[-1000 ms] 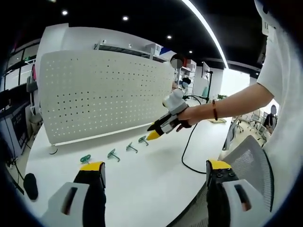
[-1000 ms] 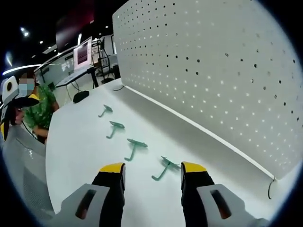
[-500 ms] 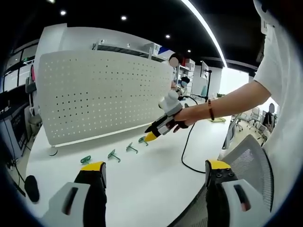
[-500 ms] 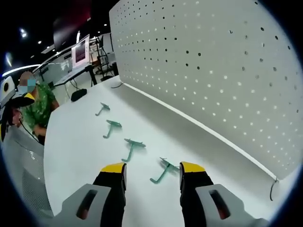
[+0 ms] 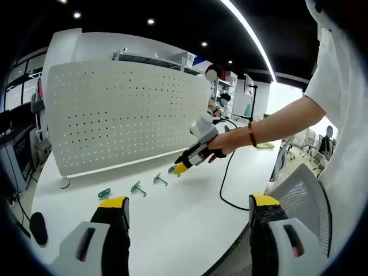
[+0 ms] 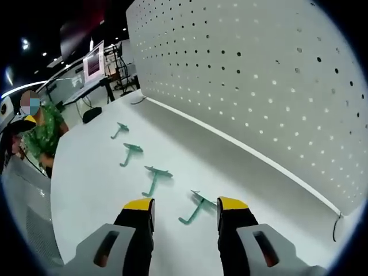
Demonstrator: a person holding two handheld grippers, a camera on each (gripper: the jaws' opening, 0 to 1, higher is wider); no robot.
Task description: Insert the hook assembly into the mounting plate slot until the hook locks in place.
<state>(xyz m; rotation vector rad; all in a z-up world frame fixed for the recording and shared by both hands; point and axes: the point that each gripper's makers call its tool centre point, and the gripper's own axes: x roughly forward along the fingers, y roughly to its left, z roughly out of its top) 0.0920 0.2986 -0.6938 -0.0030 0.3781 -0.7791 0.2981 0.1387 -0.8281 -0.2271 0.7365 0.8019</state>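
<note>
Four hooks (image 6: pixel 195 207) | right claw (image 6: pixel 185 205) open astride nearest; left claw (image 5: pixel 188 202) open, empty

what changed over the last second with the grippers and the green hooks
The right hand-held gripper has eased down toward the nearest green plastic hook on the white table, its open jaws now framing that hook. Nothing has been grasped. The left hand-held gripper stays open and back. The four hooks keep their row, and the white perforated mounting plate stands unchanged.
</note>
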